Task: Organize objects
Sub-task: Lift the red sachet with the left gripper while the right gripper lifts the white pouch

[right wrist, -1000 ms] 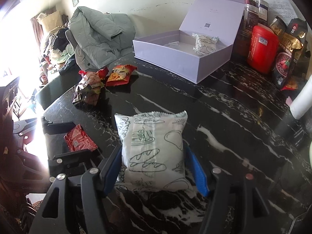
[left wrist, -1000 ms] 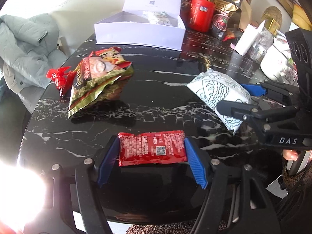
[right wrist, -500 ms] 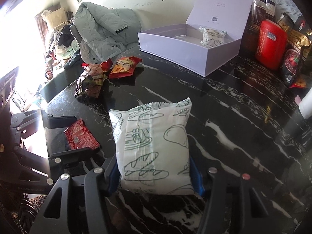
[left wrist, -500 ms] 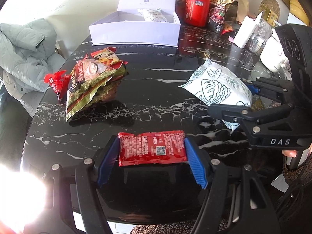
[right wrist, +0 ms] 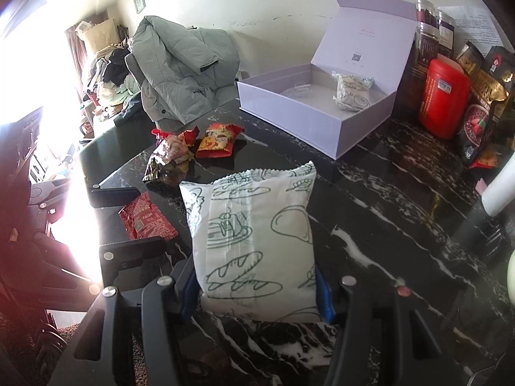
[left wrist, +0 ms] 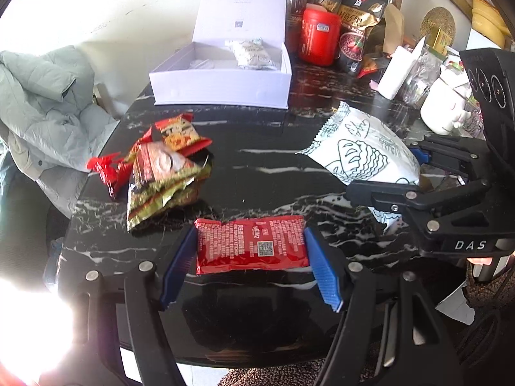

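Note:
My left gripper (left wrist: 251, 257) is shut on a red sauce packet (left wrist: 251, 246) and holds it above the black marble table (left wrist: 257, 160). My right gripper (right wrist: 256, 292) is shut on a white bread packet with line drawings (right wrist: 254, 234), lifted off the table; it also shows in the left wrist view (left wrist: 363, 151). An open lilac box (right wrist: 309, 119) stands at the back with one white packet (right wrist: 352, 91) inside. The red packet also shows in the right wrist view (right wrist: 146, 220).
A pile of snack bags (left wrist: 161, 173) lies left of centre on the table. A red canister (left wrist: 318, 37), dark bags and jars stand behind and right of the box. A white mug (left wrist: 445, 112) is at the right. A grey jacket (left wrist: 42, 109) hangs left.
Both grippers have risen with their packets and the views have tipped toward the lilac box, showing more of its inside. The bread packet has come off the table.

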A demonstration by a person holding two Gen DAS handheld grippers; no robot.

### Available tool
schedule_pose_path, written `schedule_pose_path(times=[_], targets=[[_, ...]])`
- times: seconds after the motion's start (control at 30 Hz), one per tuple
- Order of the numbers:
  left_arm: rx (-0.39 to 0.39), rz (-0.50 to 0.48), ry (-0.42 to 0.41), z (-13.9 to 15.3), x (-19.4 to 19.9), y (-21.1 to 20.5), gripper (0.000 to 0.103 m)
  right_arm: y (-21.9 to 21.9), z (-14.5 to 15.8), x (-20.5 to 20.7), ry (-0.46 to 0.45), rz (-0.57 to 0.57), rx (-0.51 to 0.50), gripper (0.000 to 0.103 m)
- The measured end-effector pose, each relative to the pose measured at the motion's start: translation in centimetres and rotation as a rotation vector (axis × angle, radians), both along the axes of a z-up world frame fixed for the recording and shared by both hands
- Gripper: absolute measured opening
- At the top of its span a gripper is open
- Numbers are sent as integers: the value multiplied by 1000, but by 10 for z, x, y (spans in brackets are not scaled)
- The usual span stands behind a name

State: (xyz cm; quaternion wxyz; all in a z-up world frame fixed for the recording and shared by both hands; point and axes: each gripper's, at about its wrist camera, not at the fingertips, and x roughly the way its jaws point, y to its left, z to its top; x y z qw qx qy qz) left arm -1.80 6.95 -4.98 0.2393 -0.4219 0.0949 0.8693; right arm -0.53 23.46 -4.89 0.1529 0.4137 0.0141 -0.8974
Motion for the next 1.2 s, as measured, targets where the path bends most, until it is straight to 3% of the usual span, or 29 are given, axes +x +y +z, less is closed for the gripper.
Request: schedule_pose_path(times=[0.6,1.2], targets=[[3,-33,93,46,-13,13,67,14,37,1,54,-13,5,58],[7,-32,124,67,-68,24,67,26,57,-52,76,1,3,58]])
